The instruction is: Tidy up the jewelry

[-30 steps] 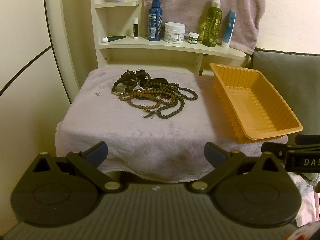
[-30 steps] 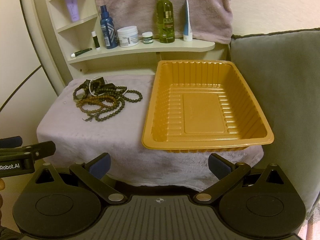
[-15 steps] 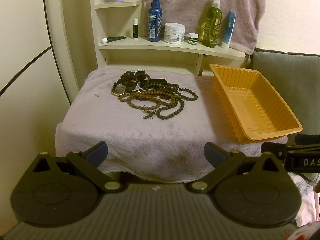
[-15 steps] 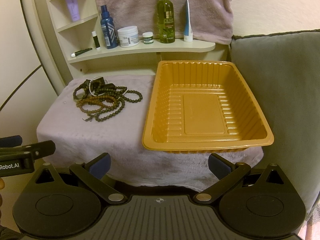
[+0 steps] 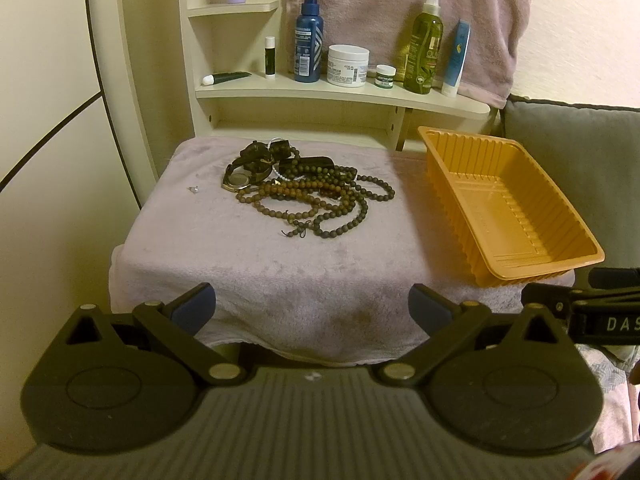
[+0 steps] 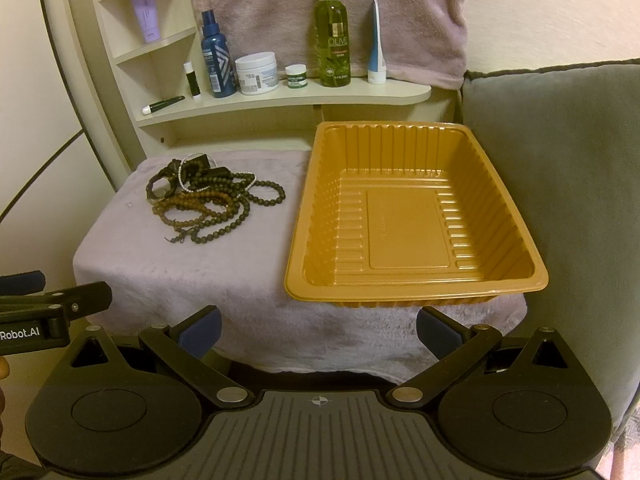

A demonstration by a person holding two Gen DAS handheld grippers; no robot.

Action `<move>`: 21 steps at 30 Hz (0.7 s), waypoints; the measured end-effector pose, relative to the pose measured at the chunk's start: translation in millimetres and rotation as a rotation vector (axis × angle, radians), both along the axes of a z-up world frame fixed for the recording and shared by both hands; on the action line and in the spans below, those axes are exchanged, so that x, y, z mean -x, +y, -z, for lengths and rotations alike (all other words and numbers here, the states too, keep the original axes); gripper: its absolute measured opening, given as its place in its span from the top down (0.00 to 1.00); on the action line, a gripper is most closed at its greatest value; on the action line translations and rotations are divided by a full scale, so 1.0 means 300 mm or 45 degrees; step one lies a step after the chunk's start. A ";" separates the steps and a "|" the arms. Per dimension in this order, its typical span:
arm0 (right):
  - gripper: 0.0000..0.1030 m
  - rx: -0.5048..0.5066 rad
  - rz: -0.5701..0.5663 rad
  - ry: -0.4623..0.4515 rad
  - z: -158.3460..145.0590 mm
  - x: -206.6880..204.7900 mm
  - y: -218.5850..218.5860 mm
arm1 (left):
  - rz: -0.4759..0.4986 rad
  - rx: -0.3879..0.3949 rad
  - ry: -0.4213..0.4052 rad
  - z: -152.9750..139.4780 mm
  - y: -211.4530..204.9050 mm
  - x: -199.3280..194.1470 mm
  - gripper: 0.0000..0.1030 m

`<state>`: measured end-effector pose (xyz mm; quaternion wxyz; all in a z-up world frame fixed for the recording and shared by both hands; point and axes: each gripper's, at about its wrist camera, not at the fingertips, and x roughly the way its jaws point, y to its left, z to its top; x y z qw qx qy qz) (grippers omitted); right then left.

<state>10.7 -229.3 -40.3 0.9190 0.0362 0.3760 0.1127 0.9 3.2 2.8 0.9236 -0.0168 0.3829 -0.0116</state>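
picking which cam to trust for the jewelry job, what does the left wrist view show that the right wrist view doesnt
Only the left wrist view shows a watch face in the tangle and clearly shows a tiny pale piece lying apart on the towel.

Only the right wrist view shows the orange tray's whole floor, with nothing in it.

Both show the bead strands piled on the towel-covered stand, apart from the tray, the toiletries shelf, and an open, empty tool: left, right.

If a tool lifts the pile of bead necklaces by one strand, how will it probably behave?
The bead necklaces are strung loops lying slack on the towel, so a strand would likely hang limp. The strands overlap and tangle with the watch, so neighbours may be dragged up together. Round beads might slip between the pads.
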 end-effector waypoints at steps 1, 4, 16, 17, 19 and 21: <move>0.00 0.000 0.000 0.000 0.000 0.000 0.000 | 0.000 0.000 0.000 0.000 0.000 0.000 0.01; 0.00 0.000 0.000 -0.001 0.000 0.000 0.001 | -0.001 0.000 0.000 0.000 0.000 0.000 0.01; 0.00 -0.001 -0.001 0.000 -0.001 0.000 -0.001 | 0.000 0.000 0.000 0.001 -0.004 0.001 0.01; 0.00 -0.002 -0.001 0.001 -0.001 -0.001 -0.002 | 0.000 0.001 0.001 0.001 -0.004 0.001 0.01; 0.00 -0.003 0.000 0.002 -0.001 0.000 -0.002 | -0.001 0.000 0.001 0.001 -0.004 0.001 0.01; 0.00 -0.003 0.000 0.002 -0.001 0.000 -0.002 | -0.001 0.002 0.001 0.001 -0.004 0.002 0.01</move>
